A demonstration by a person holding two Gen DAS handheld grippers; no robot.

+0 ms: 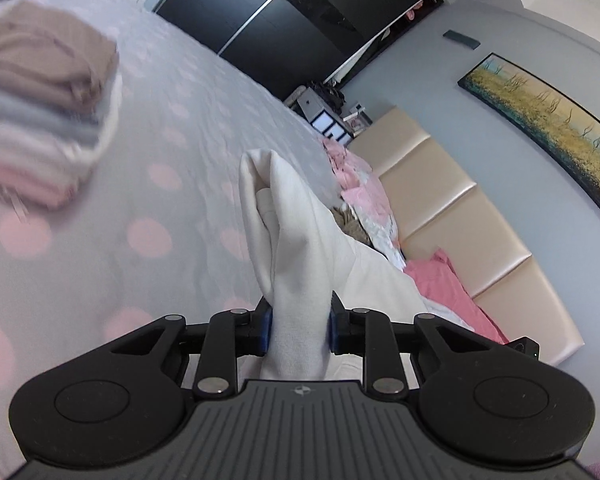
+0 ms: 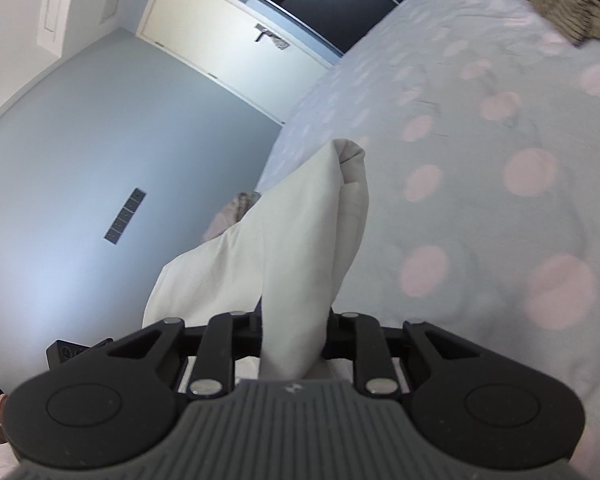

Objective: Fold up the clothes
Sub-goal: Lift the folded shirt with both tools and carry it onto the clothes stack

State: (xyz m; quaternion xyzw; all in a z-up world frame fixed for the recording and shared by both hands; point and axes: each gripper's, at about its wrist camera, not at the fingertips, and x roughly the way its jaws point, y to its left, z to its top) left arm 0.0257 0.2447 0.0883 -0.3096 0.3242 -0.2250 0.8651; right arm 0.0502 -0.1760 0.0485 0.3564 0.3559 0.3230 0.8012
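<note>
Clamped between the pads of my left tool is a thick bunch of the white garment, and my right tool is clenched on another bunch of the same cloth. Both grips hold it off the bed, so it hangs and spreads between my two hands above the spotted cover.

My worry is the grip itself: each tool pinches a gathered wad, not a flat edge. If one layer slides out, that corner will drop and any fold line I have will go crooked. Pulling my hands apart too hard could also drag the cloth through the pads. Lowering it unevenly would leave it crumpled on the cover, and a wide swing on my left could knock the stack of folded clothes lying near on the bed.

As for the garment, it is off-white, soft and fairly heavy, like a knit or fleece. At each tool it stands up in a rolled, doubled peak. I cannot tell what kind of garment it is, nor how many folds it already has.
</note>
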